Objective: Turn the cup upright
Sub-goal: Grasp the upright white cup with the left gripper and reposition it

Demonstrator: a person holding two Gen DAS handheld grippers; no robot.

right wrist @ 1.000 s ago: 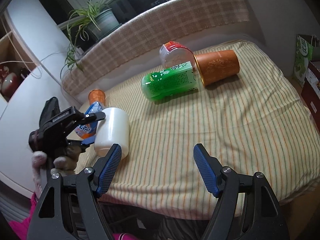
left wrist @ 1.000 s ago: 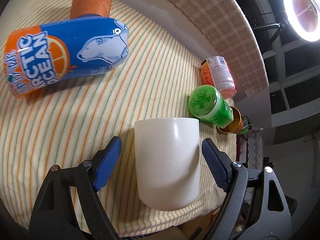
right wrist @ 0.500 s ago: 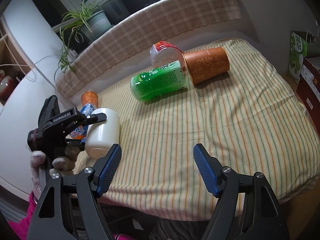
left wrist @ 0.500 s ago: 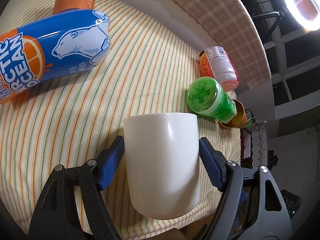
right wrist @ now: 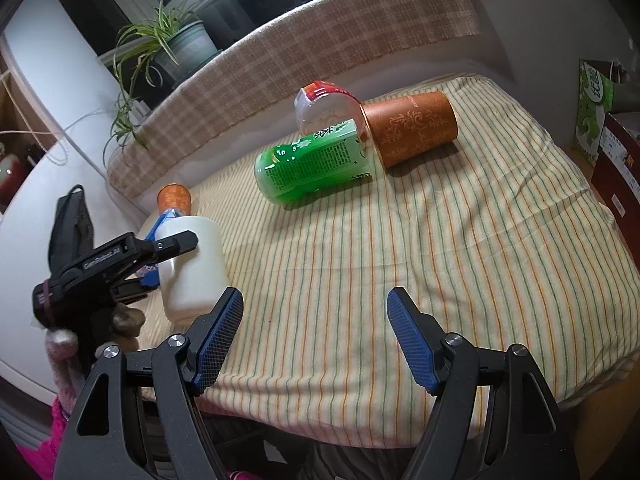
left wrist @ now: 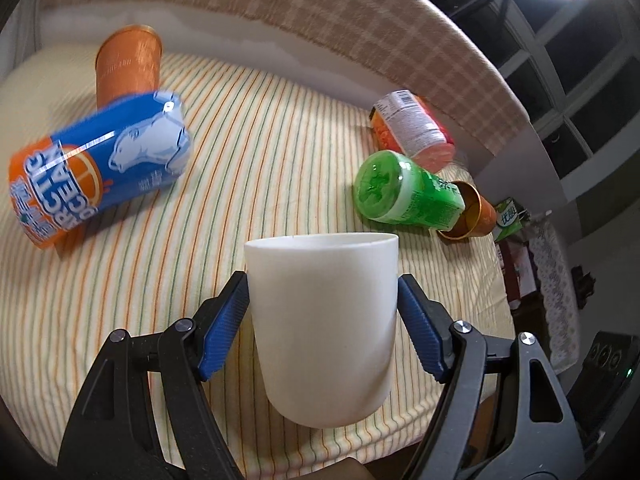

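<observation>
— Since a second ago the left tongs (left wrist: 322,312) have closed in on the white cup (left wrist: 322,320); before, the blue pads stood clear of it on both sides, and now they press its walls. The cup has also tipped up, its rim now toward the top of the left wrist view.

— So which step is this?

— The turn itself, I'd say. The cup is gripped and looks lifted near the front edge of the striped worktop (left wrist: 248,184), close to upright but, from the right wrist view, its base (right wrist: 188,312) may not be down on the cloth. The next move calls for finishing the rotation, lowering it level, then letting go gently.

— And the other hand?

— The right tongs (right wrist: 314,338) hang wide open with nothing between them, low over the near edge, just beside the cup. The left hand (right wrist: 92,320) holds its tool from the side, fingers pointing across the worktop.

— What lies beyond?

— A blue and orange can (left wrist: 100,168) on its side with an orange cup (left wrist: 128,64) behind it; further right a green bottle (right wrist: 312,164), a red-capped jar (right wrist: 324,108) and a brown cup (right wrist: 412,128), all lying down. A plaid cloth (right wrist: 320,60) runs along the back.
</observation>
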